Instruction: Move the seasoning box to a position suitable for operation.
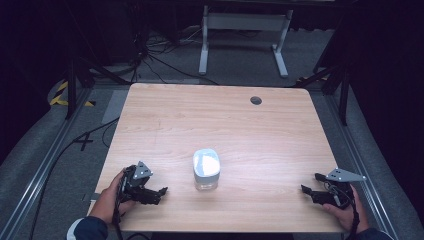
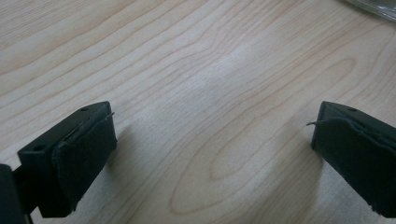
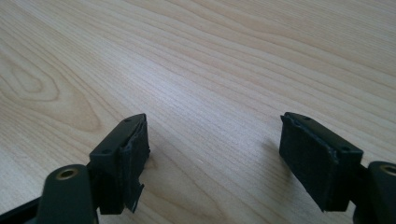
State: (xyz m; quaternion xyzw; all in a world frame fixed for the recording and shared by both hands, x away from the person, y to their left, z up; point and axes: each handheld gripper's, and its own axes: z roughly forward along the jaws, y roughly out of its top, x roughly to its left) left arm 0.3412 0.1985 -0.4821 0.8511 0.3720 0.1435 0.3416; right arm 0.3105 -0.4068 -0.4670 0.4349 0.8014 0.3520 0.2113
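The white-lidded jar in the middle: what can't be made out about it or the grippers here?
- Jar, high view: contents too small and glare-washed to tell.
- Jar, left gripper view: only a sliver, cut off by the top edge.
- Left gripper and right gripper, high view: jaw gaps too small to judge; both gripper views show them open.

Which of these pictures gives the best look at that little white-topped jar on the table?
The high view: the jar stands whole, between the two hand-held grippers. The left gripper view catches just a glassy sliver, probably its edge, at the top right corner. The right gripper view looks across bare wood.
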